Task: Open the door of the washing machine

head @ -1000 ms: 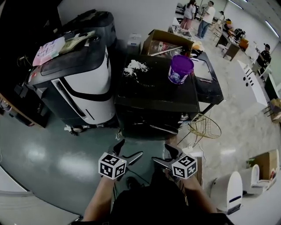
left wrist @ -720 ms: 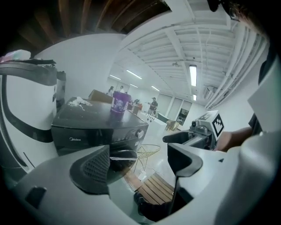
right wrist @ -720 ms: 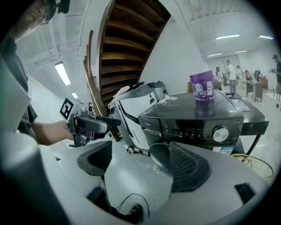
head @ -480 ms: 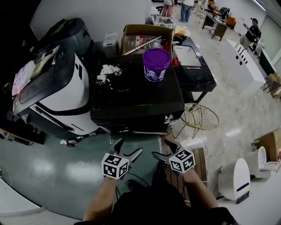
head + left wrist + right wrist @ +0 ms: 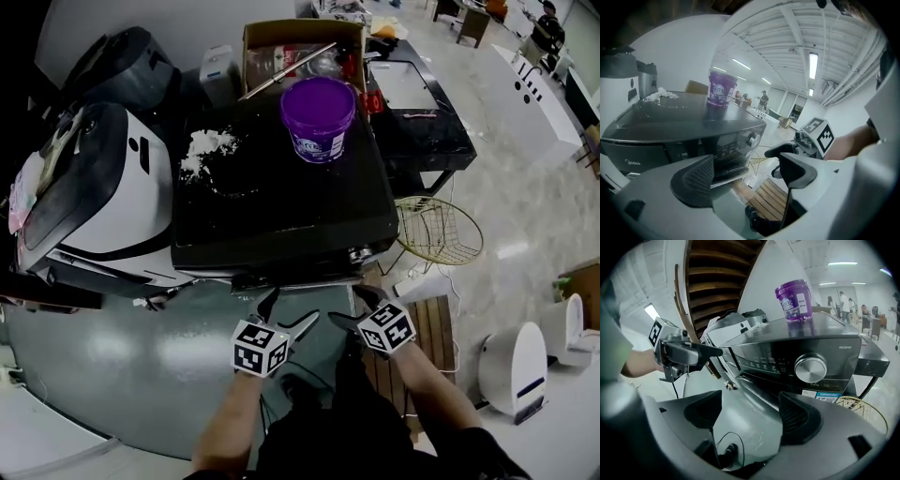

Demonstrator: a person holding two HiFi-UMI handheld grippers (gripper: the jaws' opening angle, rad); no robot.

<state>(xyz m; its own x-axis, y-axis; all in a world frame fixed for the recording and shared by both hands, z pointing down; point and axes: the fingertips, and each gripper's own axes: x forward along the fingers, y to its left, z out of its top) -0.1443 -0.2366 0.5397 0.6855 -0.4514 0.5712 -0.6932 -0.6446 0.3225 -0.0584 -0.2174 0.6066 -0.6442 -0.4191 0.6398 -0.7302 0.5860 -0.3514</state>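
- Head view: the left gripper (image 5: 286, 315) and the right gripper (image 5: 352, 307) sit side by side, down low. Both sets of fingers are apart. They hold nothing and touch nothing.
- The washing machine (image 5: 281, 211) is a big black box just past the fingertips. Its front faces the fingers, and its wide front edge runs from side to side. On its top, far beyond the fingers, stand a purple bucket (image 5: 319, 117) and a white pile (image 5: 208, 150).
- A shiny grey floor (image 5: 141, 347) lies under the fingers. A white machine (image 5: 103, 206) stands off to the left of the left fingers. A gold wire basket (image 5: 439, 230) and wooden slats (image 5: 436, 328) lie to the right of the right fingers.
- Left gripper view: the fingers (image 5: 693, 180) are wide apart and have just closed a little. Only floor and slats show between them. The machine's front and round knob (image 5: 751, 138) are ahead, a bit left.
- Right gripper view: the fingers (image 5: 801, 420) are apart and have just been closing, with nothing held. Floor and a black cable (image 5: 726, 446) show between them. The knob sits just above the right-hand finger.
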